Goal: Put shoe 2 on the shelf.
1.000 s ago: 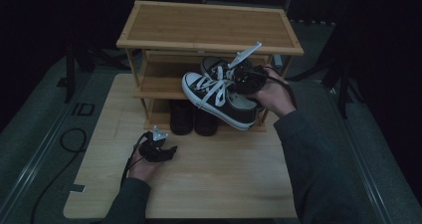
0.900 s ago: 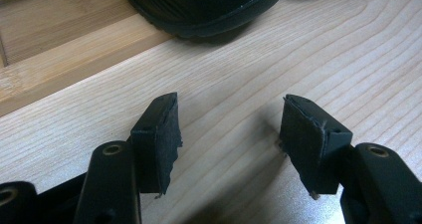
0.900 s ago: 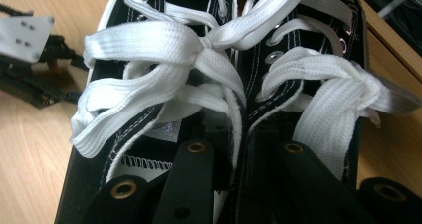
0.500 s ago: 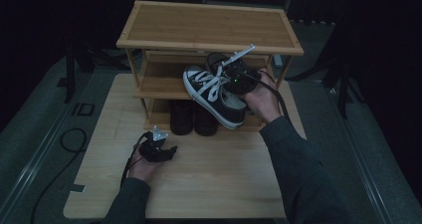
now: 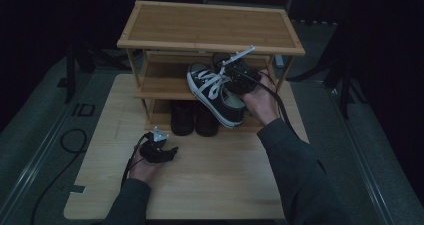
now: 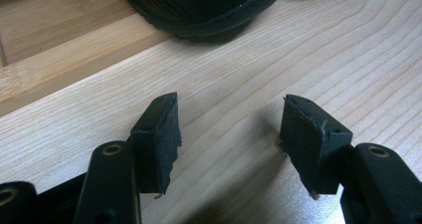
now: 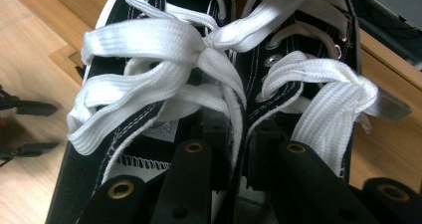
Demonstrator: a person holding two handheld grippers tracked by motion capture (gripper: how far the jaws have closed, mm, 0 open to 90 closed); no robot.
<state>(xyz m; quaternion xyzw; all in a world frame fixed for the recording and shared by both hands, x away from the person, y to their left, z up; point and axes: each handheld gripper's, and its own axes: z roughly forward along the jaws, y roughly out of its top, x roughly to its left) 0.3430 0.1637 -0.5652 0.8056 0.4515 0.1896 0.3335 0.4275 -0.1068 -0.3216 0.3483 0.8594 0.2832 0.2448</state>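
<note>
A pair of black sneakers (image 5: pixel 216 94) with white laces (image 7: pixel 164 50) hangs at the front of the wooden shoe rack's middle shelf (image 5: pixel 160 82), toes pointing left. My right gripper (image 5: pixel 241 78) pinches the two inner sides together, one shoe on either side of its jaws (image 7: pixel 239 129). The jaws have just been opening a little, with the sneakers' edges still between them. My left gripper (image 5: pixel 170 153) rests on the table, open, with nothing between its pads (image 6: pixel 159 134).
The shoe rack (image 5: pixel 210 27) stands at the back of the wooden table (image 5: pixel 215 185). A pair of black shoes (image 5: pixel 195 117) sits on its bottom shelf, one toe (image 6: pixel 199 5) just ahead of my left gripper. A cable (image 5: pixel 70 140) lies on the floor at the left.
My right hand has carried the sneakers a little up and back, closer in under the rack's top. The left gripper has not moved.
</note>
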